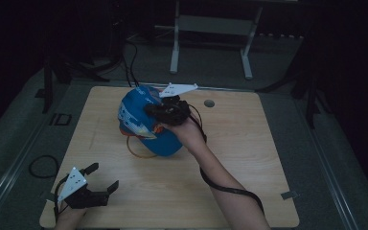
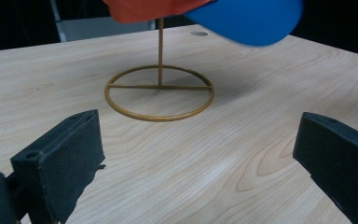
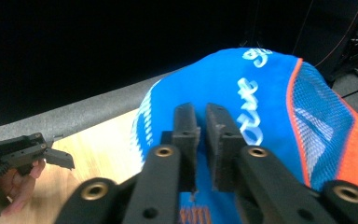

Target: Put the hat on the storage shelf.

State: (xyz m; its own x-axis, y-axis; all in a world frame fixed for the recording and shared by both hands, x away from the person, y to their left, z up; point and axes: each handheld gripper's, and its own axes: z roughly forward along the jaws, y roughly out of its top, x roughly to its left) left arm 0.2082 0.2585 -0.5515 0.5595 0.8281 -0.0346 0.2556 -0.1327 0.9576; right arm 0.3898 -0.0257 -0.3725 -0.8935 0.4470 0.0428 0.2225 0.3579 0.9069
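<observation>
A blue cap [image 1: 141, 125] with white lettering, an orange edge and a mesh back sits on top of a thin gold wire stand [image 2: 159, 93]. The stand's ring base [image 1: 135, 150] rests on the wooden table [image 1: 249, 158]. My right gripper [image 1: 149, 110] lies on the crown of the cap [image 3: 265, 88]. Its jaws stand a narrow gap apart [image 3: 201, 121], and no fabric shows pinched between them. My left gripper [image 1: 104, 176] hovers near the table's front left corner. It points at the stand with its jaws wide open [image 2: 200, 154] and nothing between them.
A round hole [image 1: 209, 103] marks the table top behind the cap. A white metal frame [image 1: 175, 48] stands on the floor beyond the table. Cables [image 1: 42, 166] lie on the grey floor at the left. Bare wood stretches to the right of the cap.
</observation>
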